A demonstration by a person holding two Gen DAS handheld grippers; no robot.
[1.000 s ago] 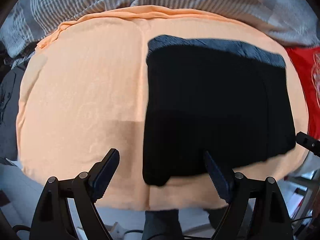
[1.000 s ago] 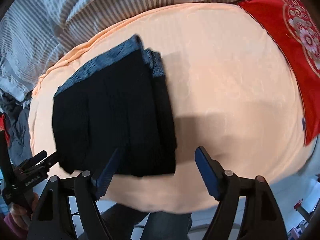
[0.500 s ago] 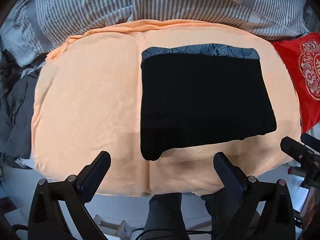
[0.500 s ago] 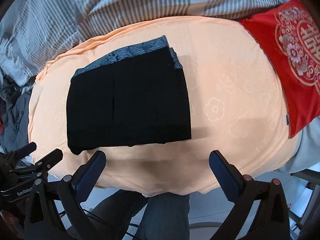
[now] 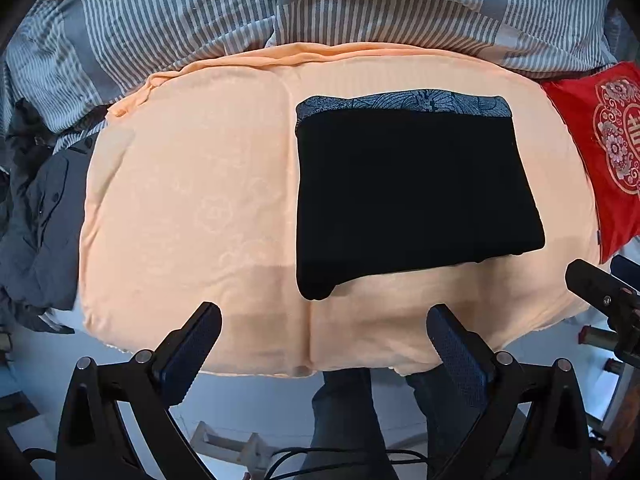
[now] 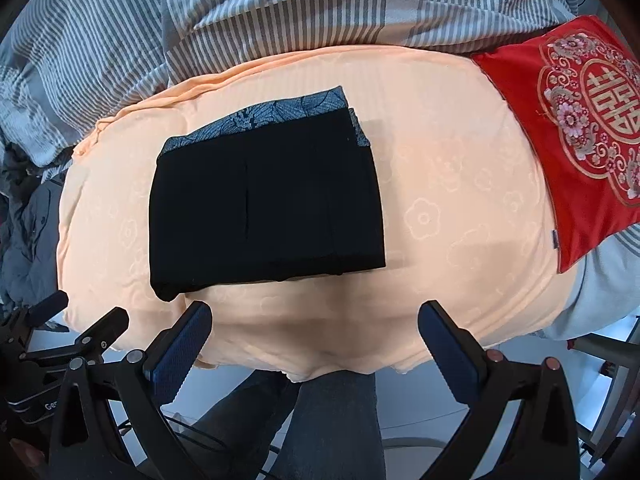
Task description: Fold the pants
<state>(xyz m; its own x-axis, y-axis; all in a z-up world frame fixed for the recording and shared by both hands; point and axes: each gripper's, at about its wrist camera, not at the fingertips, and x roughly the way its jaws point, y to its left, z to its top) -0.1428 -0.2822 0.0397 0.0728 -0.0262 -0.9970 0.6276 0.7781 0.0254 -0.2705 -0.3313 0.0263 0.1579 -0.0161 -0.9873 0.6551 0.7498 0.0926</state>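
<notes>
Black pants [image 5: 412, 196] lie folded into a flat rectangle on the peach blanket [image 5: 192, 208], patterned blue band at far edge; left gripper [image 5: 324, 334] & right gripper [image 6: 316, 330] both spread wide, holding nothing, hovering off the blanket's near edge; red cushion [image 6: 576, 128] to the right.

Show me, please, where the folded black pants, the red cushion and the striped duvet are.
folded black pants [image 6: 264, 204], right wrist view, middle of the black panel.
red cushion [image 6: 568, 136], right wrist view, embroidered face.
striped duvet [image 5: 160, 20], left wrist view, upper left stripes.
</notes>
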